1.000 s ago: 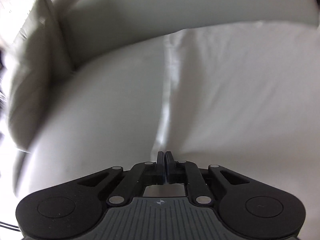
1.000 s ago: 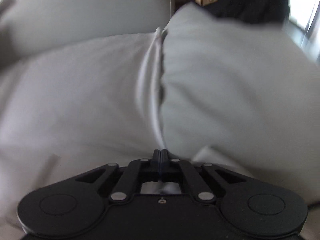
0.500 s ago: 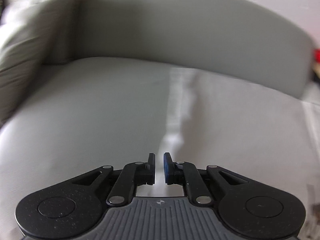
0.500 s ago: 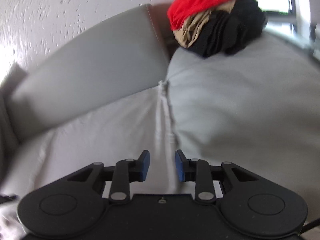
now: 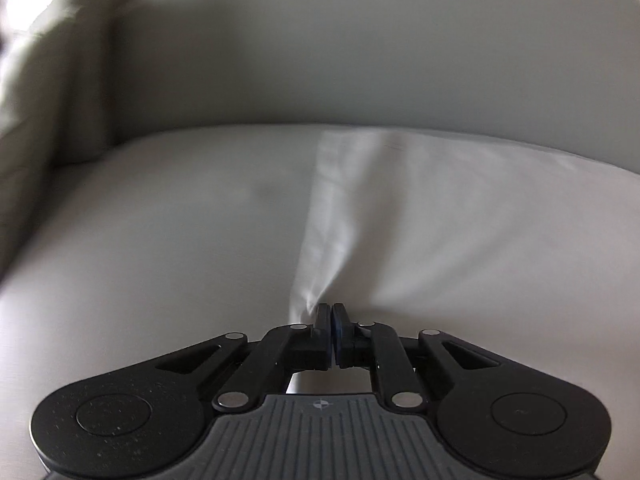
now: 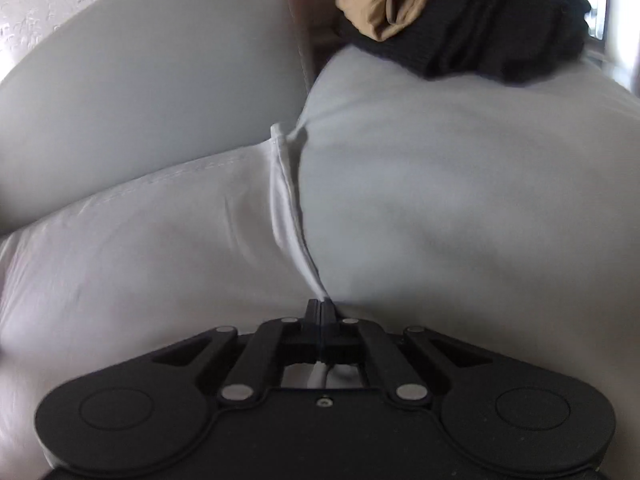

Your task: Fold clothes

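White garment [image 5: 460, 216] is lying spread on the grey sofa seat [image 5: 160, 240], its far hem near the sofa backrest [image 5: 360, 60]. Left gripper [image 5: 331, 312] is pinching the garment's left edge, jaws closed on a gathered tuck of cloth. Right gripper [image 6: 320, 307] is pinching the right edge, jaws closed on a thin ridge of fabric running toward a grey cushion [image 6: 460, 180]. Pile of red, tan and black clothes [image 6: 460, 8] is sitting on that cushion's far side.
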The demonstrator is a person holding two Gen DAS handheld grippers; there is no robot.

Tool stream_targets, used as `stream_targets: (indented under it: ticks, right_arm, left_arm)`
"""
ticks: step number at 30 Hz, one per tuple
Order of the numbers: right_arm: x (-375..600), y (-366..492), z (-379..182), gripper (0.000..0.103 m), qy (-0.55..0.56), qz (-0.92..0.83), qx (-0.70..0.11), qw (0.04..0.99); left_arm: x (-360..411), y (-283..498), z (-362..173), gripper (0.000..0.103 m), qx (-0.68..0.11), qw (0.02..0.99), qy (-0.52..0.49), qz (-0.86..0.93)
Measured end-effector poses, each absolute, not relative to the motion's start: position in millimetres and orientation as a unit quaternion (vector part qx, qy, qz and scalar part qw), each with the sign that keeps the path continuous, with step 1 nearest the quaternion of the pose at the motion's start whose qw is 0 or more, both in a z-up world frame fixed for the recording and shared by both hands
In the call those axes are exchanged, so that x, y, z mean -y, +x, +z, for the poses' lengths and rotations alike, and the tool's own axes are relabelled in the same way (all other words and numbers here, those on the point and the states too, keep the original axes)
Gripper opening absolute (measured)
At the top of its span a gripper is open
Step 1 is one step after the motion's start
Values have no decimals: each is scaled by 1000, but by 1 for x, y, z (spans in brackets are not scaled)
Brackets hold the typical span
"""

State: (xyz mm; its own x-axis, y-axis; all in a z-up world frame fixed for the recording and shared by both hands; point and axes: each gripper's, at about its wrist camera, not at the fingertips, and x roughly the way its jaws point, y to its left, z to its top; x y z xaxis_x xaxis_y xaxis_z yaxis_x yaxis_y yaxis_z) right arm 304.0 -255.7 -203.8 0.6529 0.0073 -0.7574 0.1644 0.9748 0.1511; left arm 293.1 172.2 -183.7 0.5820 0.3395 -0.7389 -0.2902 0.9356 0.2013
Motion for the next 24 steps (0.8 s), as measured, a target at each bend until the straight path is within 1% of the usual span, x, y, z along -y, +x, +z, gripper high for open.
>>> stream_targets:
  ticks: [3, 5, 8, 11, 12, 14, 16, 17, 18, 19, 21, 22, 24]
  right_arm:
    - [248, 303, -193, 1, 101, -50, -403, 908]
    - [248, 300, -183, 13, 115, -48, -382, 916]
    - [253, 307, -180, 16, 138, -42, -364, 920]
    - [257, 319, -185, 17, 150, -41, -358, 921]
    - [258, 324, -187, 17, 154, -41, -356, 921]
    - [261, 332, -191, 17, 163, -40, -351, 921]
    - [264, 341, -194, 17, 171, -40, -347, 921]
    - [265, 345, -196, 13, 175, -39, -345, 921]
    - [266, 350, -198, 7, 179, -39, -343, 921]
    - [268, 354, -200, 0, 184, -39, -341, 921]
    - [270, 363, -203, 0, 192, -38, -337, 921]
    - [268, 365, -203, 0, 179, -42, -334, 924]
    - [259, 369, -198, 0, 146, -46, -336, 929]
  left_arm:
    - [-189, 297, -187, 9, -418, 869, 48, 259]
    - [-202, 297, -183, 9, -412, 868, 32, 274]
    - [-215, 293, -165, 8, -382, 888, -33, 256]
    - [-205, 305, -156, 9, -365, 918, -88, 128]
    - [-196, 310, -155, 13, -368, 922, -90, 80]
    - [-179, 318, -162, 14, -378, 922, -82, 25]
    - [-167, 329, -175, 14, -392, 918, -52, 29]
    - [-166, 332, -179, 17, -386, 920, -38, 51]
    - [-165, 334, -183, 19, -378, 923, -24, 73]
    - [-165, 335, -184, 18, -373, 922, -13, 101]
    - [-163, 341, -184, 12, -369, 911, 23, 180]
    - [-166, 344, -185, 12, -368, 906, 34, 206]
    - [-167, 348, -186, 6, -364, 903, 39, 225]
